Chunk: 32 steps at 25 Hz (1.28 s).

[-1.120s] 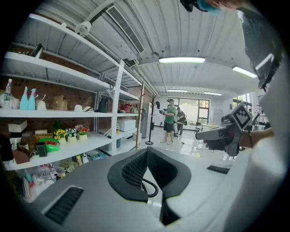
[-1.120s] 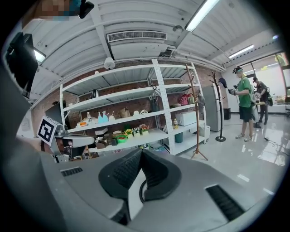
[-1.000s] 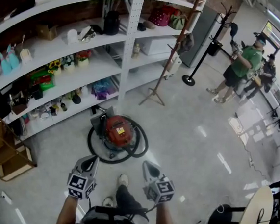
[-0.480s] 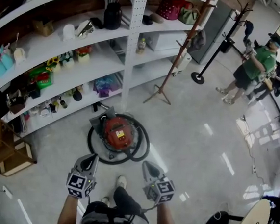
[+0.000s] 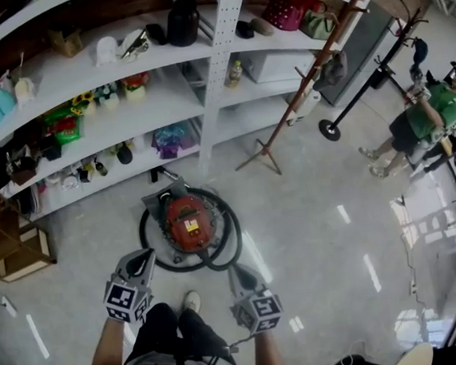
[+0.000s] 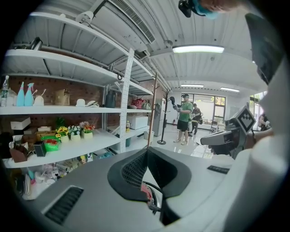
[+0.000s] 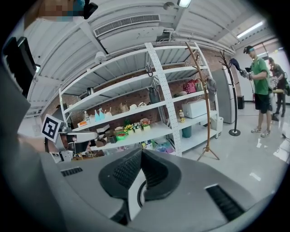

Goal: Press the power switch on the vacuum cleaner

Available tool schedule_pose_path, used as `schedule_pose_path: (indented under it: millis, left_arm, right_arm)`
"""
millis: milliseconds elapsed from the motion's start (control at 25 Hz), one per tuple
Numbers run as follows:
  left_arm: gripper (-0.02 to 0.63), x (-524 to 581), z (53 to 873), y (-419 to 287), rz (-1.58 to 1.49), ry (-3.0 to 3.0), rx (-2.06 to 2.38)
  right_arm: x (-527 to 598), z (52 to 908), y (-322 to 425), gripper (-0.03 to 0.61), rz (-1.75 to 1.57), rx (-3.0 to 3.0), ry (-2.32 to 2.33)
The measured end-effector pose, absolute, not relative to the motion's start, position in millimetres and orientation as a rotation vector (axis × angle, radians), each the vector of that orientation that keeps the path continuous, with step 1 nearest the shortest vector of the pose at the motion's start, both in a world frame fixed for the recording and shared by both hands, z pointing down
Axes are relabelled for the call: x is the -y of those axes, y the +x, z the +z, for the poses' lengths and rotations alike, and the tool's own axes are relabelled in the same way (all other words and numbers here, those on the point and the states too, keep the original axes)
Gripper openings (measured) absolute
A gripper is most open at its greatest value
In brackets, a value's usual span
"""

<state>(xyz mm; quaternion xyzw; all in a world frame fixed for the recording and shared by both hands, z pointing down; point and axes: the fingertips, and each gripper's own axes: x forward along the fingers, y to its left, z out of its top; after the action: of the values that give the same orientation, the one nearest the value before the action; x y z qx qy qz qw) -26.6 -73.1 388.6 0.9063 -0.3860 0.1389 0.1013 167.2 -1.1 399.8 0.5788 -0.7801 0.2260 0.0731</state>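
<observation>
The left gripper (image 5: pixel 142 260) and the right gripper (image 5: pixel 238 273), two in all, are held side by side and well apart above the pale glossy floor (image 5: pixel 311 210). Each has its dark ribbed jaws closed tip to tip with nothing between them.

Just beyond them stands the one round red canister vacuum cleaner (image 5: pixel 185 220), upright on the floor, with a black hose (image 5: pixel 234 231) coiled around its base. A small light patch on its top may be the power switch, though it is too small to tell. Neither gripper touches the vacuum.

Farther off is one long white metal shelving unit (image 5: pixel 217 66) crowded with small goods. To the right lean two coat stands, one of brown wood (image 5: pixel 313 65) and one black (image 5: pixel 363 88). At the far right are two people, one in a green shirt (image 5: pixel 438 109).
</observation>
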Motion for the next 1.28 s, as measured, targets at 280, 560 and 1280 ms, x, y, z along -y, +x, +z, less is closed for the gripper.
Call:
schedule_pose_path:
  millis: [280, 560, 1280]
  left_arm:
    - [0.008, 96.1, 403.0, -18.1, 0.433, 2.647, 1.119]
    - [0.009, 116.2, 433.3, -16.2, 0.462, 2.646, 1.082]
    - [0.008, 148.8, 513.1, -15.9, 0.515, 2.589, 1.043]
  right_arm:
    - [30.1, 415.9, 165.9, 0.012, 0.702, 2.344, 1.692]
    - [51.0, 445.8, 159.9, 0.012, 0.721, 2.316, 1.689]
    - [86.7, 534.8, 143.4, 0.012, 0.802, 2.305, 1.613]
